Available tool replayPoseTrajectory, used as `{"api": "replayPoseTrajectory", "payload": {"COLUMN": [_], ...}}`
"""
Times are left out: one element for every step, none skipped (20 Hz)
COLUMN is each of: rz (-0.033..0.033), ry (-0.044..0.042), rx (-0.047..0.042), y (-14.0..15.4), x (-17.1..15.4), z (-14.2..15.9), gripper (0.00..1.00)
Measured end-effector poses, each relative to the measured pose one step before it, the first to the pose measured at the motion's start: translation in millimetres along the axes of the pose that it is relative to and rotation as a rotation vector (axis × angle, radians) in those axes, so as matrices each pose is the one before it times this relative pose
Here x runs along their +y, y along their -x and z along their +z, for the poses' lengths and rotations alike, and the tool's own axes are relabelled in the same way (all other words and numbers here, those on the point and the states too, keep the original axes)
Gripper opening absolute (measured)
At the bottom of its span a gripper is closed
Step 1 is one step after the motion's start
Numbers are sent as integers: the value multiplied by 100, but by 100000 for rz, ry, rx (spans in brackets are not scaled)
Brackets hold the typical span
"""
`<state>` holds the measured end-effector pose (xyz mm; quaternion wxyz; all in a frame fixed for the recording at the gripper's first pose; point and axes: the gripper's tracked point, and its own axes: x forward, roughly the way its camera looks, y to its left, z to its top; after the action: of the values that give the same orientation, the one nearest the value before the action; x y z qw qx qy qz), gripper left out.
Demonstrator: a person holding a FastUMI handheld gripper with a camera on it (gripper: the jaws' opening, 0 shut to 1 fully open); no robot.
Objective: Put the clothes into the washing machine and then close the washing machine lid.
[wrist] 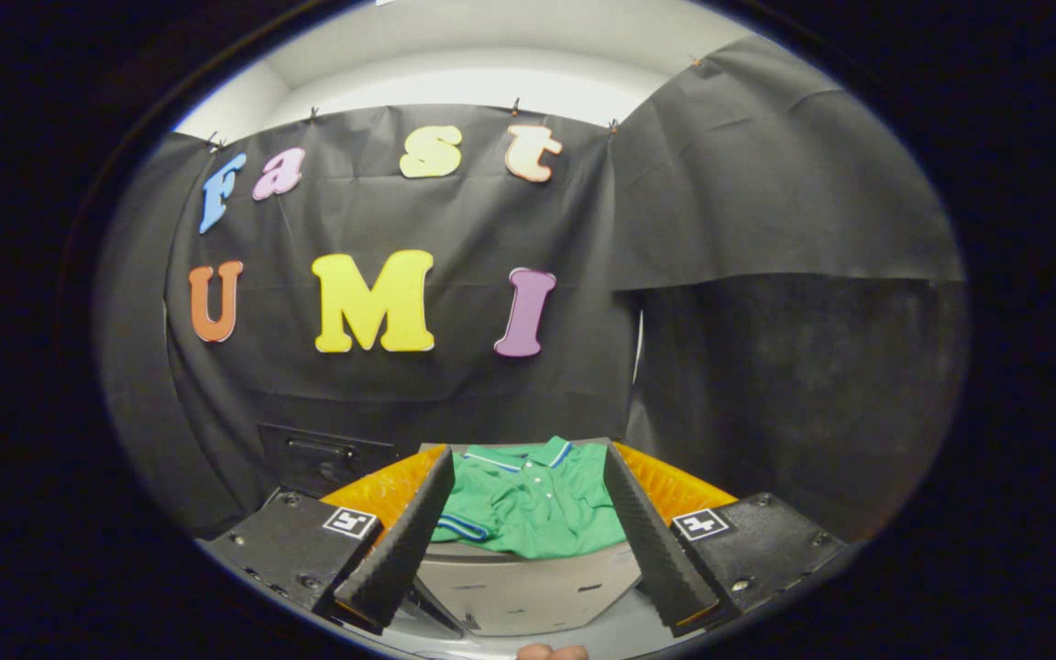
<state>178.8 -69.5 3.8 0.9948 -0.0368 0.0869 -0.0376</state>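
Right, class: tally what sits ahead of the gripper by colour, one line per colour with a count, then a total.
Green: 1, the polo shirt, lying beyond the open gripper
Orange: 1, the surface under the shirt
Grey: 1, the box just ahead, low between the jaws
Total: 3

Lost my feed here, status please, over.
Gripper open, jaws wide, holding nothing. Green shirt ahead between the fingers, lying on a grey box. Nothing in the way.

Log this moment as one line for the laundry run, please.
phase: approach | gripper: open, holding nothing | green polo shirt: lying folded ahead between the fingers | not yet grasped
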Motion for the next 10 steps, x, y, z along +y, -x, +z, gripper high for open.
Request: {"api": "replayPoseTrajectory", "payload": {"rz": [401,1351,1205,376,-255,-376,-356,-354,-313,-334], "ry": [1298,734,298,118,661,1287,1441,1197,994,849], "rx": [7403,7094,6559,4945,3689,3348,2844,2179,1889,1905], "y": [-2560,-2567,-2784,-2615,-2672,-2125,-1711,-1282,-1151,-902], "x": [-400,-281,-235,-311,-374,-518,-488,-506,-448,-451], "z": [-1601,-1730,-1320,-754,-447,-355,-554,-213,-219,-338], "gripper": [100,100,100,100,100,100,100,100,100,100]}}
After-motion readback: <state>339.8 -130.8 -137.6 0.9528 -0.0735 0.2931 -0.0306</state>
